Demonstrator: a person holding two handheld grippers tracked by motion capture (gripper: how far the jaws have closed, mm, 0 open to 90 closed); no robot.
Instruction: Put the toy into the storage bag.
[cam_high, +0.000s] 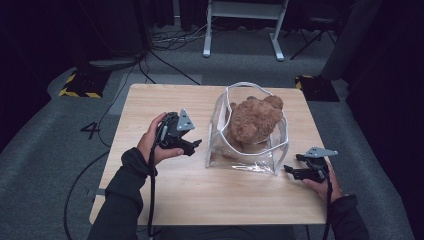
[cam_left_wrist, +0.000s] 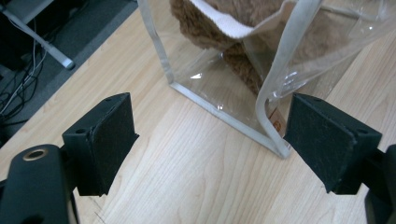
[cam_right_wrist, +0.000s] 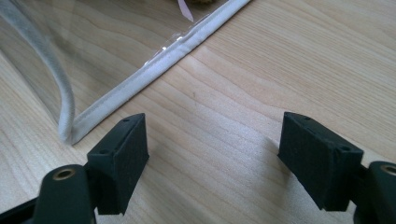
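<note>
High view: both grippers, left gripper (cam_high: 192, 145) and right gripper (cam_high: 291, 170), flank the clear bag (cam_high: 248, 161) holding the teddy bear (cam_high: 255, 120), jaws spread with its bottom corners just ahead, seemingly ready to grip it.

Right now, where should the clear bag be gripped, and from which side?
Probably the white-trimmed rim of the bag at its open top, one gripper from each side: the clear walls are floppy, the trim is firmer, and the bear fills the middle.

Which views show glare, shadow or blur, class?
High view: dim surroundings, lit table, glare on the clear bag. Left gripper view: sharp, shine on the plastic around the teddy bear. Right gripper view: soft shadows under the open right claw.
</note>
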